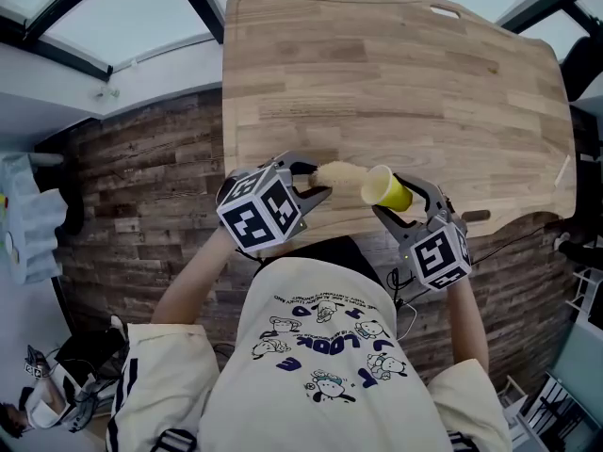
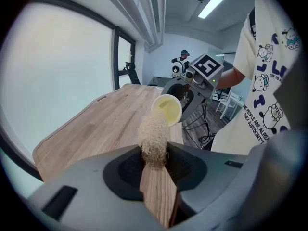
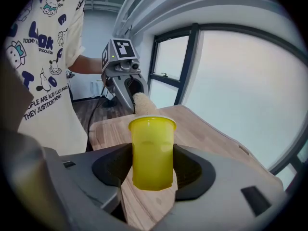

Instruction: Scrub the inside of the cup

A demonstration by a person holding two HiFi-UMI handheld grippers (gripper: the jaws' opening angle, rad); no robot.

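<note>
Left gripper [image 2: 154, 161]: clenched, both pads pinching the near end of the beige scrubber [image 2: 153, 137].
Scrubber: pokes straight out past those fingertips, fuzzy and pale, its base buried between the pads.
Right gripper [image 3: 151, 166]: jaws wide but grasping (not loose!), with the yellow cup [image 3: 151, 150] wedged between the pads by its lower body.
Cup from the right fingers: bottom sits just in front of the pads and the rim points away from them.
Cup from the left fingers: just beyond the scrubber's far tip, with the open mouth turned toward them.
Meeting point: tip right at the cup's rim; I cannot tell whether it is inside.
Beneath both: near edge of the wooden table [image 1: 396, 73], neither item touching it.
Behind the grippers: the person's printed shirt [image 1: 325, 347].
</note>
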